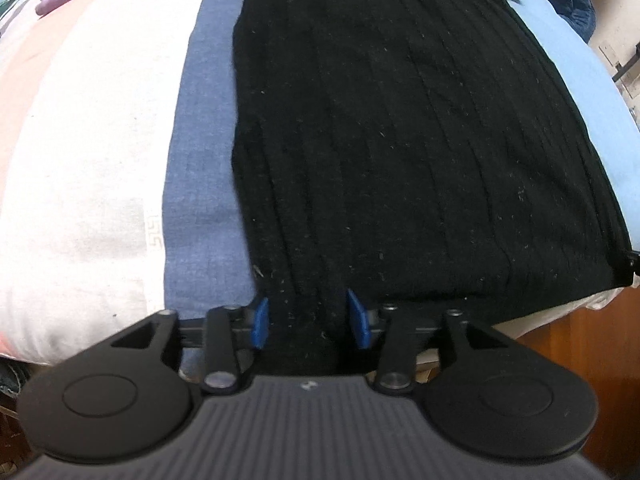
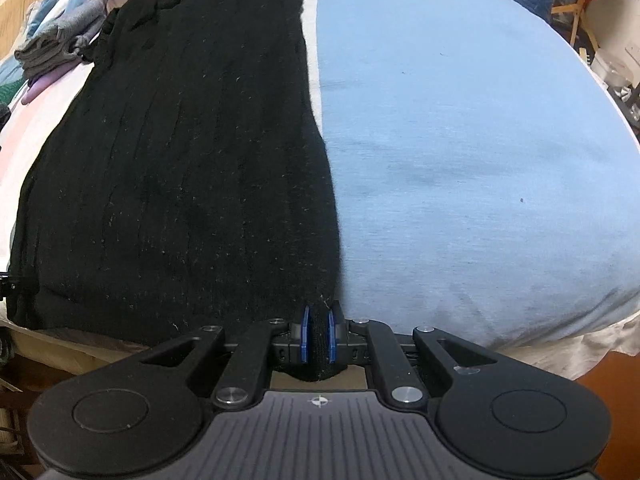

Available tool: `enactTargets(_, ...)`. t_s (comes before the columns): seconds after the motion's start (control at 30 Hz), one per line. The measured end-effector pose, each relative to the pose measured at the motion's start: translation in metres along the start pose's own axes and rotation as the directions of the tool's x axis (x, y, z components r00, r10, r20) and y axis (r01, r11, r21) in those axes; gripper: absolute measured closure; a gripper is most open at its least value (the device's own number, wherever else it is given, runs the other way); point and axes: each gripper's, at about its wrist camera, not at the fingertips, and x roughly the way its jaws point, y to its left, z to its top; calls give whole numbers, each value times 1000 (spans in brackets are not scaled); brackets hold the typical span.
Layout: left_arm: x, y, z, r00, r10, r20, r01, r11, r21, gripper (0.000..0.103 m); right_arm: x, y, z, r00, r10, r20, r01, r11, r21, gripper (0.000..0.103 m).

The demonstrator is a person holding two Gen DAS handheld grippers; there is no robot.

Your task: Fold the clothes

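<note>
A black ribbed knit garment [image 1: 400,140] lies spread lengthwise on the bed, its hem at the near edge and its upper part stretching away toward the far side. It looks smoothed flat but not yet folded across its length, so my judgement is that the task on this piece is at an early stage: the hem is taken up at two places, and the fold itself is left to do.

The left tool [image 1: 308,320] stands at the hem near the garment's left side, its blue pads [image 1: 259,322] apart with a band of knit between them (whether they press the cloth I cannot tell). The right tool [image 2: 318,334] has its pads drawn close together and pinches a bunched bit of the hem at the garment's right corner.

The bed wears a light blue sheet [image 2: 480,160] to the right of the garment, with a darker blue stripe [image 1: 204,160] and white and pink cloth [image 1: 80,140] to its left. A stack of folded clothes [image 2: 52,56], grey over purple, sits at the far left. A brown wooden floor [image 1: 580,340] shows below the bed's edge, and the room beyond looks cluttered, with a wooden chair [image 2: 576,12] far right.
</note>
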Motion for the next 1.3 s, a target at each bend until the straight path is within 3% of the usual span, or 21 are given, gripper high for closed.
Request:
enactTargets(0.13, -16, 9, 8, 996, -40, 77, 44, 998, -46, 29, -5, 3, -4, 1000, -12, 4, 12, 1000, 7, 94)
enactTargets(0.2, -16, 19, 10, 995, -56, 86, 62, 995, -73, 26, -4, 2, -4, 1000, -6, -2, 6, 1000, 21, 94)
enactTargets(0.27, -7, 27, 9, 999, -33, 44, 37, 995, -89, 26, -2, 4, -5, 1000, -4, -7, 5, 1000, 22, 94)
enactTargets(0.4, 11, 38, 9, 1000, -26, -17, 24, 995, -92, 38, -1, 4, -6, 1000, -1, -8, 1, 1000, 25, 94)
enactTargets(0.47, 11, 40, 9, 998, -61, -18, 59, 994, -89, 61, 0, 2, -6, 1000, 4, -10, -4, 1000, 26, 94)
enactTargets(0.5, 11, 41, 9, 997, -79, -19, 77, 993, -87, 86, 0, 2, -6, 1000, 6, -10, -6, 1000, 27, 94)
enactTargets(0.53, 10, 39, 9, 996, -91, -18, 89, 992, -84, 93, 0, 1, -6, 1000, 7, -10, -7, 1000, 29, 94)
enactTargets(0.67, 8, 34, 13, 993, -114, -16, 112, 990, -82, 95, -4, 0, -6, 1000, 15, -2, -15, 999, 43, 94)
enactTargets(0.8, 6, 39, 16, 998, -13, -58, 7, 995, -98, 95, -29, -2, -7, 998, 24, 63, -28, 998, 60, 94)
enactTargets(0.9, -6, 46, 17, 996, 25, -82, -33, 995, -96, 95, -54, 4, -7, 994, 56, 98, -61, 997, 49, 94)
enactTargets(1.03, -28, 39, 17, 996, 36, -85, -37, 999, -10, 95, -75, 15, -7, 993, 46, 113, -44, 999, -23, 94)
enactTargets(1.1, -16, 21, 25, 992, 74, -102, -72, 997, 23, 95, -66, 12, -7, 996, 35, 86, -34, 999, -18, 94)
enactTargets(1.23, 16, 25, 28, 971, 139, -196, -146, 989, -20, 95, -7, 5, -18, 998, 29, -54, -28, 999, 18, 94)
enactTargets(1.3, 33, 25, 28, 962, 165, -217, -172, 985, -16, 95, 14, 7, -22, 997, 14, -76, -13, 1000, 9, 94)
